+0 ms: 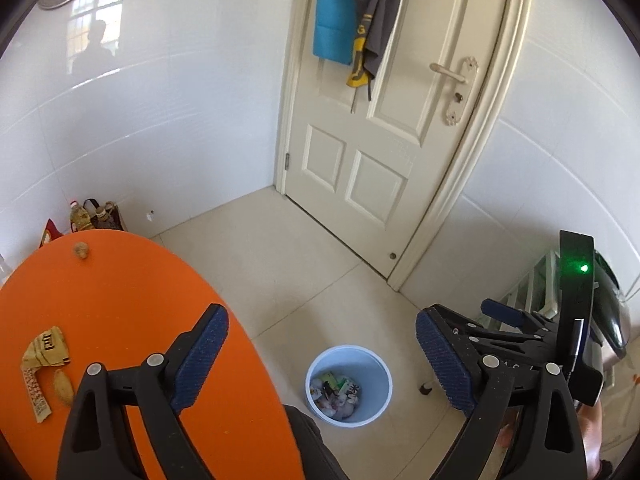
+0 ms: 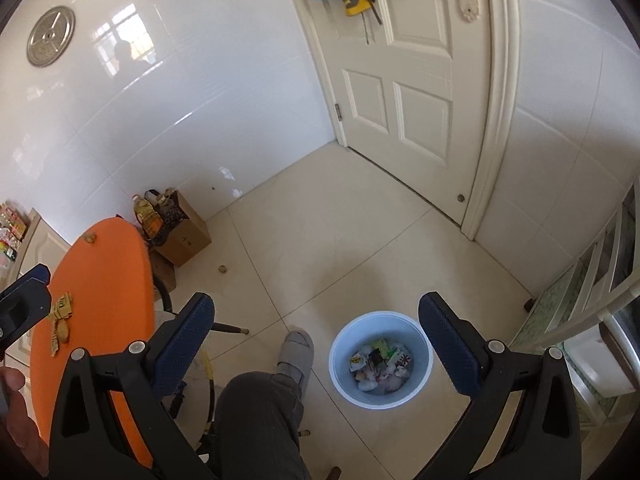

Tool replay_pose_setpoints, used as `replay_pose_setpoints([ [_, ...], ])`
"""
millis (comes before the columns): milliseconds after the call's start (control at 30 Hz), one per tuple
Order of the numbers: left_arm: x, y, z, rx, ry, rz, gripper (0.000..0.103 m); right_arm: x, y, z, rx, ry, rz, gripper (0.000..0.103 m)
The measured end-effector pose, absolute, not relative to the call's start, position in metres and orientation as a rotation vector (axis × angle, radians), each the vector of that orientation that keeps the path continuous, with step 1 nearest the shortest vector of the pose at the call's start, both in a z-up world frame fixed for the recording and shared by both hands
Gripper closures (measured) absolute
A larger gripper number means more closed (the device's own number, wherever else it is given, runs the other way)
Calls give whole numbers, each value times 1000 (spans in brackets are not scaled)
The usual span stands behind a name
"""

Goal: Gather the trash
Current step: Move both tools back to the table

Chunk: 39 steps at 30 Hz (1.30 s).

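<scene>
Crumpled tan wrapper (image 1: pixel 43 354) with dark, illegible print lies on the orange table (image 1: pixel 132 304); printing on trash in the pale-blue bin (image 2: pixel 424 376) on the floor is also unreadable. Left gripper (image 1: pixel 322 360) and right gripper (image 2: pixel 316 344) both spread wide, empty.

The round orange table (image 1: pixel 132 320) lies to the left of both tools and below them. On its top, just left of the left tool's left finger, rests a crumpled yellow-brown wrapper (image 1: pixel 44 352) with a printed paper strip (image 1: pixel 36 396) running toward the near edge and a pale brown scrap (image 1: pixel 64 388) touching it. A small brown lump (image 1: pixel 81 249) sits alone near the far edge. The floor (image 2: pixel 360 240) is pale tile. On it, ahead of and between the tools' fingers, stands a light blue bin (image 2: pixel 382 396) holding mixed wrappers. A cardboard box (image 2: pixel 184 236) stands against the wall beyond the table, and a small brown piece (image 2: pixel 222 269) lies on the tile nearby.
</scene>
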<state>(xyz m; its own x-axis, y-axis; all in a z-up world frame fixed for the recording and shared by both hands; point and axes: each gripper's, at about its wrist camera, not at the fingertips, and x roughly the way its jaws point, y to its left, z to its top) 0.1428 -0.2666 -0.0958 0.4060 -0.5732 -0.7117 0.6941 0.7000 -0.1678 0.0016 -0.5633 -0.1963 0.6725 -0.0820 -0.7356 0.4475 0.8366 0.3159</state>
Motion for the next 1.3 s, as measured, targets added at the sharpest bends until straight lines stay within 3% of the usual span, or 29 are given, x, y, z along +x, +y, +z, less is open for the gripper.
replay_pose_setpoints([
  [300, 103, -142, -55, 68, 702, -630, 7, 26, -492, -128, 421, 659, -202, 0],
  [433, 75, -82, -45, 20, 644, -524, 1, 35, -453, -106, 378, 618, -151, 0],
  [800, 8, 46, -63, -42, 641, -240, 1, 70, -340, -90, 247, 612, 37, 0],
  [1300, 29, 27, -110, -24, 791, -119, 1, 124, -244, -152, 102, 765, 191, 0],
])
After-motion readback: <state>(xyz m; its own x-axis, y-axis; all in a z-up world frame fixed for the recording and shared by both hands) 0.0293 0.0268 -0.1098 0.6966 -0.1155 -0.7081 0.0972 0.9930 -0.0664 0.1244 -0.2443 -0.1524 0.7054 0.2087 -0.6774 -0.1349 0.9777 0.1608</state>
